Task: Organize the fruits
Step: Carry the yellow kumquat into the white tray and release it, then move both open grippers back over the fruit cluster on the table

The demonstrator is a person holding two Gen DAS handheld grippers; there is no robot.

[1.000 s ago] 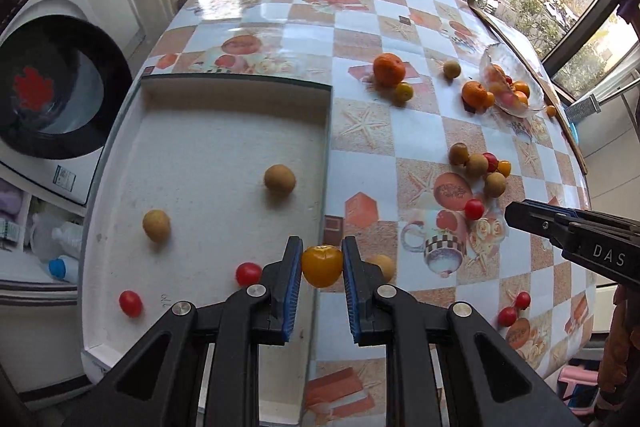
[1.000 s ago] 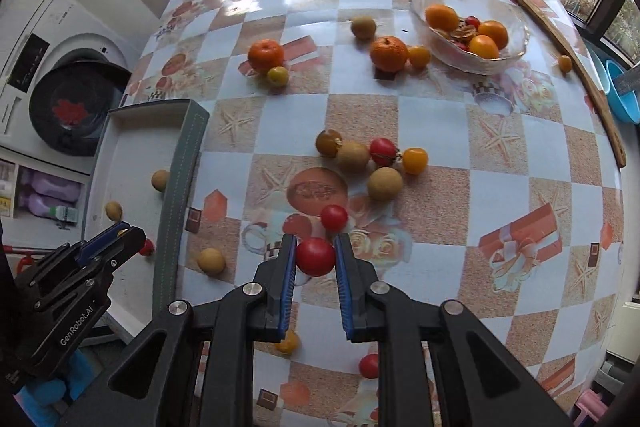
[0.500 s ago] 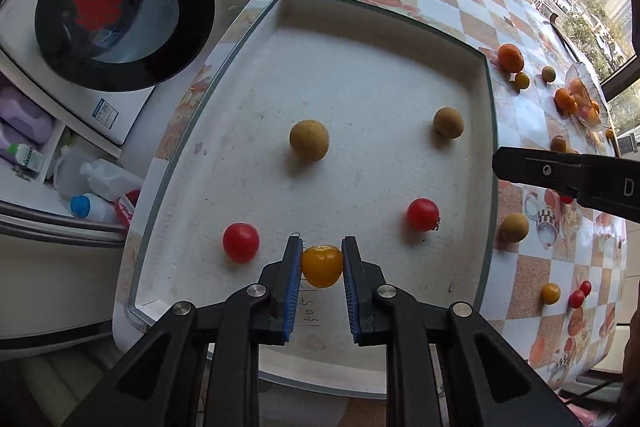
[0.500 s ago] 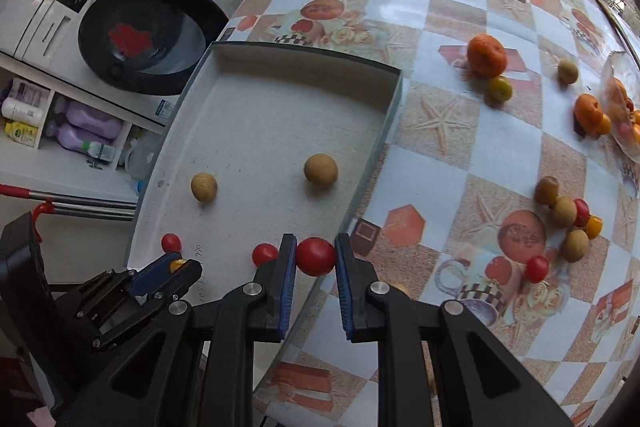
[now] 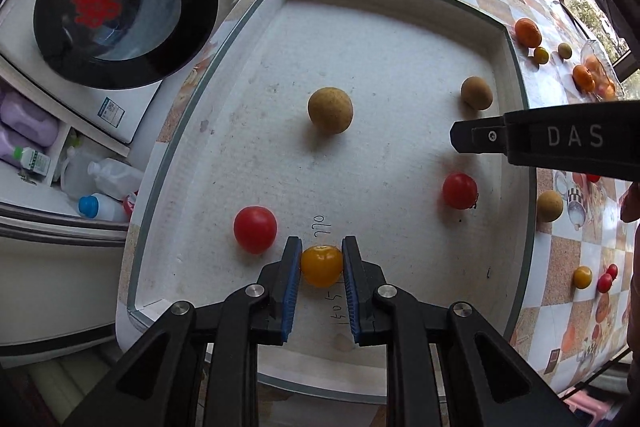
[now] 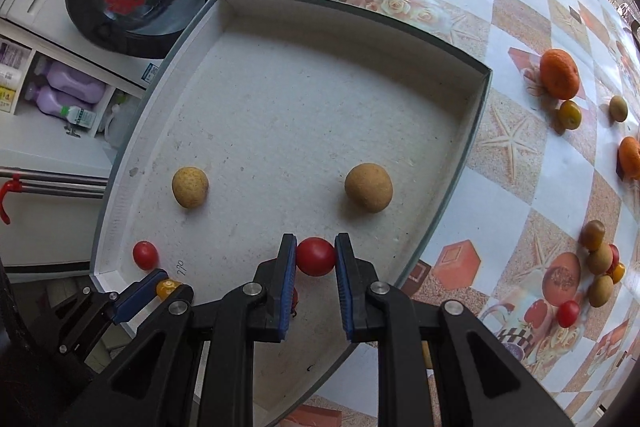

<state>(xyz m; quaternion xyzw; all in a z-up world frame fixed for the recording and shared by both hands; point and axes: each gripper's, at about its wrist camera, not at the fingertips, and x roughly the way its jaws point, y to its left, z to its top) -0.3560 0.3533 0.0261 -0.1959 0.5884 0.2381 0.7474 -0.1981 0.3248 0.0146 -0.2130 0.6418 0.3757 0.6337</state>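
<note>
Both tongs have swung off the worktop (image 6: 520, 163) and now sit over the white tray (image 5: 384, 3), each with fruit in its grip. A second ago they were out over the checked cloth among the loose fruit, so the carry is done and what's left, by my read, is the drop.

Left tongs (image 5: 321, 265): clenched on a yellow cherry tomato (image 5: 321, 265), low at the tray's near edge. Just left of these tongs lies a red tomato (image 5: 255, 229). Ahead of them is a tan round fruit (image 5: 330, 110). Ahead and right is a second tan one (image 5: 476, 93), and near right another red tomato (image 5: 460, 190).

Right tongs (image 6: 315, 256): clenched on a red cherry tomato (image 6: 315, 256), also over the tray's near part, toward its right wall. From here one tan fruit sits ahead-left and the other ahead-right.

Height above the tray floor can't be told for either. Plenty stays out on the worktop to your right: oranges (image 6: 559, 73), small yellow and tan fruits, red tomatoes. Open both over bare floor so nothing gets knocked, I'd say.
</note>
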